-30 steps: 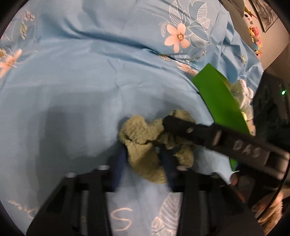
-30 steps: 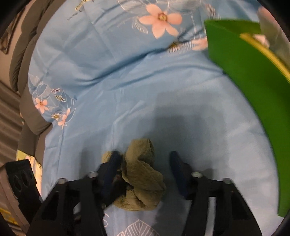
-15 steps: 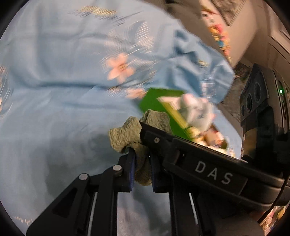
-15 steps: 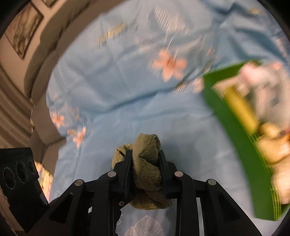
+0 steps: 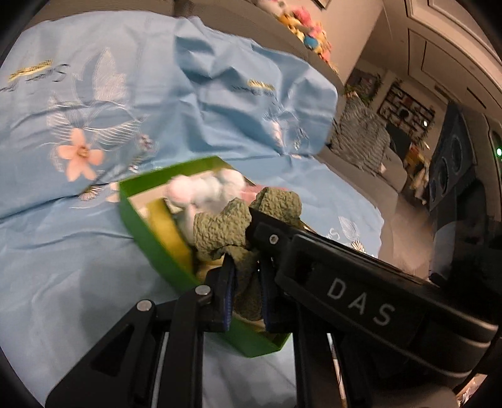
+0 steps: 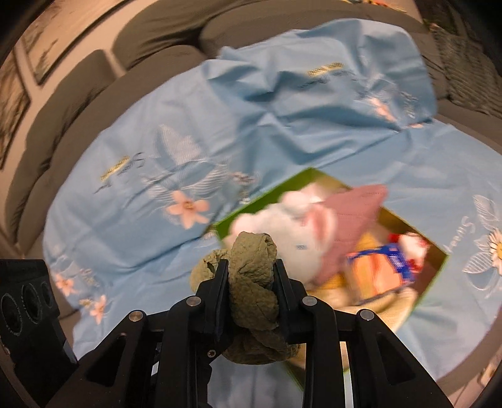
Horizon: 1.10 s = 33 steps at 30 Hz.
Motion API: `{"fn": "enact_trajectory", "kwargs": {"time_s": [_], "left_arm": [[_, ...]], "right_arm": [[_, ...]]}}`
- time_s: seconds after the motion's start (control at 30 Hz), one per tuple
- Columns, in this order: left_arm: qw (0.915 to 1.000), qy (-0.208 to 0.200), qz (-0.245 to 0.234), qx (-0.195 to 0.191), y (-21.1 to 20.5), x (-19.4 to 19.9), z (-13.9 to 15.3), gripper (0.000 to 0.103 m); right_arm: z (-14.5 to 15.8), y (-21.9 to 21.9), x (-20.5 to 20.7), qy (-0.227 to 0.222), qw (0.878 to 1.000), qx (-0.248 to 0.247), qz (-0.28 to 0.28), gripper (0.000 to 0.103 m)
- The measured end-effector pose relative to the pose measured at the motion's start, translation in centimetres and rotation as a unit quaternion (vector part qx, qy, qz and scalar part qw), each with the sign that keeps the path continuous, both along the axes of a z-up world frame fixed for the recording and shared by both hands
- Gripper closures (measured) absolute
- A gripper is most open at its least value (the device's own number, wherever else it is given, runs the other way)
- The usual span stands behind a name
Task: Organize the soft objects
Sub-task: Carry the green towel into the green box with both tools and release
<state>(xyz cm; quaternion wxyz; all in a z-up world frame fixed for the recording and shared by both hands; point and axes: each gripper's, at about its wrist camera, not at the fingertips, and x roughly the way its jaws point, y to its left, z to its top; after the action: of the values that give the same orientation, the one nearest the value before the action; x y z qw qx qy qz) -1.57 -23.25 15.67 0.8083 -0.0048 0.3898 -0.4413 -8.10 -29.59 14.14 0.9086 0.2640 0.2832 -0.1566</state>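
A crumpled olive-green cloth (image 5: 226, 226) is pinched by both grippers at once. My left gripper (image 5: 246, 266) is shut on its lower part. My right gripper (image 6: 251, 270) is shut on the cloth (image 6: 254, 282) too, and its black body crosses the left wrist view. The cloth hangs in the air over the near edge of a green box (image 5: 150, 238). The green box (image 6: 436, 273) lies on the blue sheet and holds a white plush toy (image 6: 282, 232), a pink cloth (image 6: 354, 216) and other soft things.
A light blue flowered sheet (image 6: 157, 141) covers a grey sofa (image 6: 78, 94). The sheet bunches up behind the box (image 5: 251, 88). Colourful toys (image 5: 307, 28) sit on the sofa back. A room with furniture lies to the right.
Both grippers closed on the green cloth, lifted it off the sheet and carried it right, over the green box. The box contents have come into view.
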Motion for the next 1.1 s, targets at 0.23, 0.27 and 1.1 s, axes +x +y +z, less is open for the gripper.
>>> {"fn": "enact_trajectory", "kwargs": {"time_s": [0.23,0.27,1.1], "left_arm": [[0.9986,0.044,-0.023,0.021,-3.5,0.4,-2.4,0.093],[0.9981,0.052,-0.024,0.023,-3.9,0.6,-2.8,0.093],[0.9883,0.102,-0.002,0.114,-6.1,2.1,-6.2,0.090]], "right_arm": [[-2.1,-3.7,-0.2,0.046,0.998,0.013,-0.027,0.073],[-2.5,-4.1,-0.1,0.055,0.998,0.017,-0.030,0.073],[-6.2,-6.6,1.5,0.101,0.993,0.065,-0.020,0.073]]}}
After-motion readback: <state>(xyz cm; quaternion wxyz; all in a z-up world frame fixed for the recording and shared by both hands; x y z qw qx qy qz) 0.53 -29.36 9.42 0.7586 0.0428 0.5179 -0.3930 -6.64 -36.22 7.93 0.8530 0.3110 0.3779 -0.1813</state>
